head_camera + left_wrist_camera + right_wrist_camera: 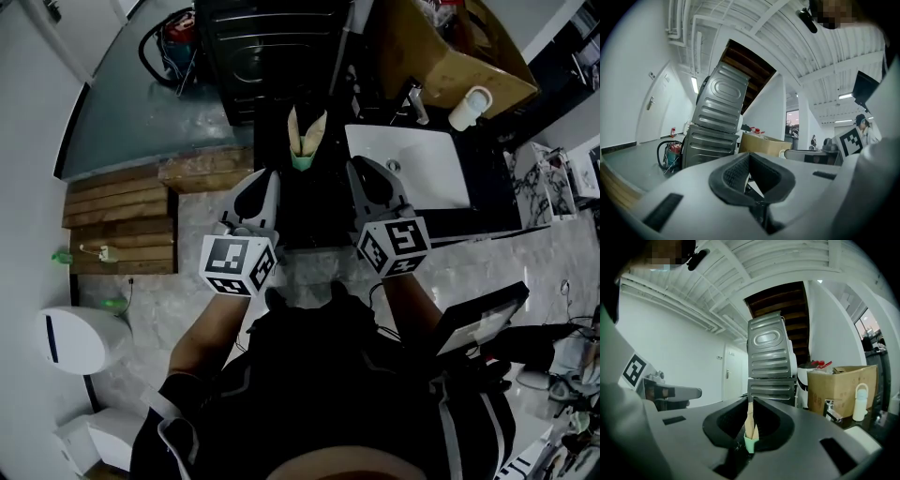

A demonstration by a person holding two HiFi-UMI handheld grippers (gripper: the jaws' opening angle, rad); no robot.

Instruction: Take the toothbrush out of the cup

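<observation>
A small green cup (301, 161) stands on the dark counter left of the sink, with two tan toothbrushes (307, 132) leaning apart in it. Both grippers are held level and short of it, one on each side. My left gripper (271, 178) is shut and empty, to the cup's lower left. My right gripper (356, 169) is shut and empty too, to the cup's lower right. In the right gripper view the cup (750, 444) and toothbrushes (751, 422) show beyond the closed jaws of my right gripper (750, 401). The left gripper view shows only my left gripper (750, 155), not the cup.
A white sink (419, 169) with a faucet (418, 103) lies right of the cup. A white bottle (469, 108) and a cardboard box (448, 47) stand behind it. Stacked grey machines (272, 47) rise beyond the counter, with a vacuum cleaner (172, 42) to their left.
</observation>
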